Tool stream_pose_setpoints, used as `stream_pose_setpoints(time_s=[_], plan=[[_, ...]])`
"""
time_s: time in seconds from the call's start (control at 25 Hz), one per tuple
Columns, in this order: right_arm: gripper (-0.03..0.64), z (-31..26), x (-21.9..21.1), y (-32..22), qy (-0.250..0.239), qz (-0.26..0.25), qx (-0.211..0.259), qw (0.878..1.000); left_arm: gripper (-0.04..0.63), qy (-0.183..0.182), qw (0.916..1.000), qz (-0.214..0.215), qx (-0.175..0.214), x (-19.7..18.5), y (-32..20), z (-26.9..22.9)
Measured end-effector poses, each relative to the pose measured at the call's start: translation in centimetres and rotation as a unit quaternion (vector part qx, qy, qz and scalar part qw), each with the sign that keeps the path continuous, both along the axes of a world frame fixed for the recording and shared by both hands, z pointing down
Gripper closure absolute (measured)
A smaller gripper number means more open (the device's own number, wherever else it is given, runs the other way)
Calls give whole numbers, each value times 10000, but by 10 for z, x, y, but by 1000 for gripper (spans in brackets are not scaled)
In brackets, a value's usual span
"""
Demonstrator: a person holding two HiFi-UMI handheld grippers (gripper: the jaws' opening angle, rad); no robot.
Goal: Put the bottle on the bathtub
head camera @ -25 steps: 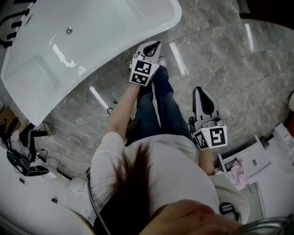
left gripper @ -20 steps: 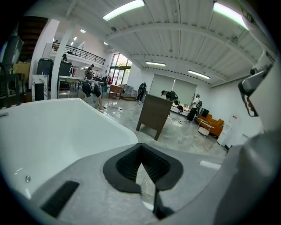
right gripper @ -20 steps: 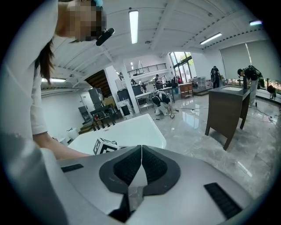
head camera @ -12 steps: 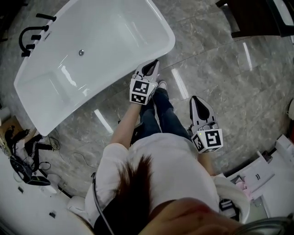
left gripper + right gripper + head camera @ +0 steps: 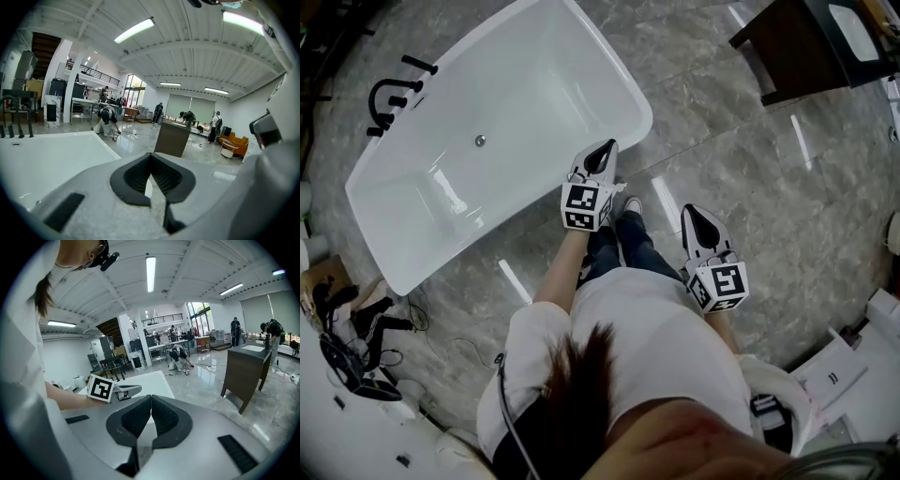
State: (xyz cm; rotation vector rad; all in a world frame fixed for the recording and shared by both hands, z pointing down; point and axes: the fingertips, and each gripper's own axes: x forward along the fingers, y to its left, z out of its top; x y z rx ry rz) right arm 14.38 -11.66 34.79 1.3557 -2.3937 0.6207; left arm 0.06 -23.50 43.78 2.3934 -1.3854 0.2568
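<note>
The bathtub (image 5: 628, 84) has slid fully into the head view, and a dark cabinet (image 5: 802, 47) has appeared top right.

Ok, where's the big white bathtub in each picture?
Head view: the white oval bathtub fills the upper left.
Left gripper view: bathtub at the left, mid-height.
Right gripper view: bathtub at centre, slightly left.
Shared landmark: the dark wooden cabinet.

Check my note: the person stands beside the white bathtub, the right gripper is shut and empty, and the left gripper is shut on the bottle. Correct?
No. The left gripper is shut on nothing: the left gripper view shows its jaws meeting with no bottle between them. The rest holds: the person stands beside the white bathtub, and the right gripper is shut and empty.
</note>
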Motion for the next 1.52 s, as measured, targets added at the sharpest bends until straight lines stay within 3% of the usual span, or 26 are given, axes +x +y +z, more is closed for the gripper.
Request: stream_pose_setpoints(time_s=[0.68, 1.52], plan=[[603, -59, -12, -2, -141, 121, 576, 9982, 581, 68, 9974, -284, 659, -33, 19, -99], [603, -102, -40, -4, -76, -144, 1077, 9941, 581, 293, 9833, -657, 1673, -81, 68, -201]])
